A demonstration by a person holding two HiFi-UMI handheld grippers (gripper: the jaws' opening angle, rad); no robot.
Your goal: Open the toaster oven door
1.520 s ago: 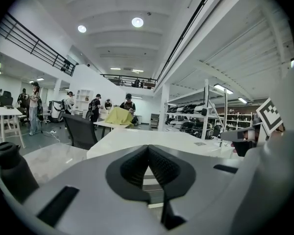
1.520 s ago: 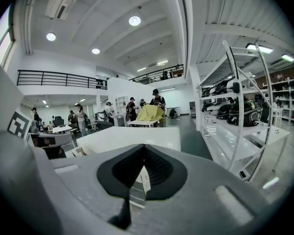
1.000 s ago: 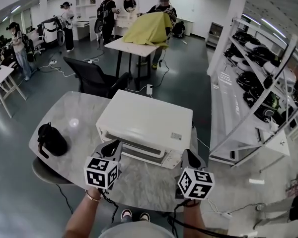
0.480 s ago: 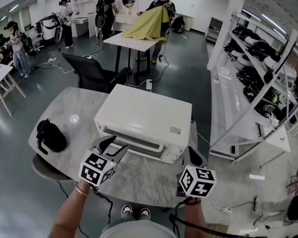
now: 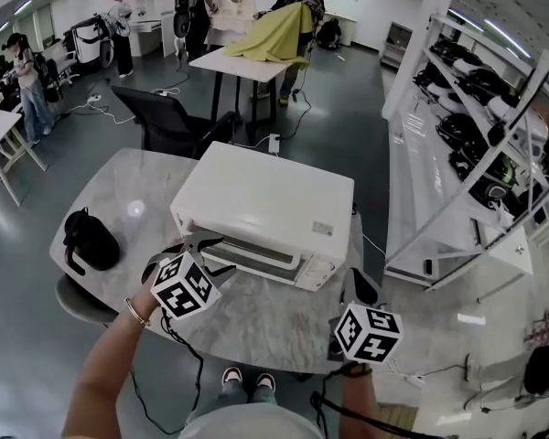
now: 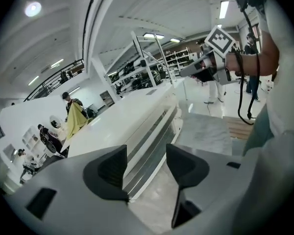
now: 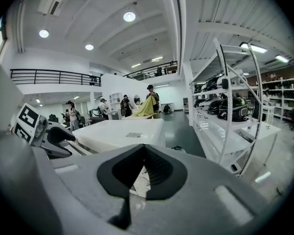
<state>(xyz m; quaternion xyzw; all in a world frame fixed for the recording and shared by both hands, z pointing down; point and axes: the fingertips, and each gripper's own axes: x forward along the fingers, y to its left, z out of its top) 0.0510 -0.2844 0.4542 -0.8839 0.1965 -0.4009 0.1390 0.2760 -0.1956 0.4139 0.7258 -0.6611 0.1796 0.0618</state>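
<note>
Left hand-held gripper [image 5: 198,245] squares up to boxy white metal toaster oven [image 5: 265,199]
Jaws just opened wide, empty, closed door [image 5: 254,256] straight ahead for gripping; right hand-held gripper [image 5: 358,288] idles shut, empty.

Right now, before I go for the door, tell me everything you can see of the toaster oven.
The toaster oven is a white, boxy unit with a flat top that bears a small label near its front right corner. Its front door, with a dark glass strip and what looks like a long bar handle, appears shut. It stands level on the marble-look table. The left claw hovers at its front left. Its jaws have just been opening with nothing between them, and no contact shows.
</note>
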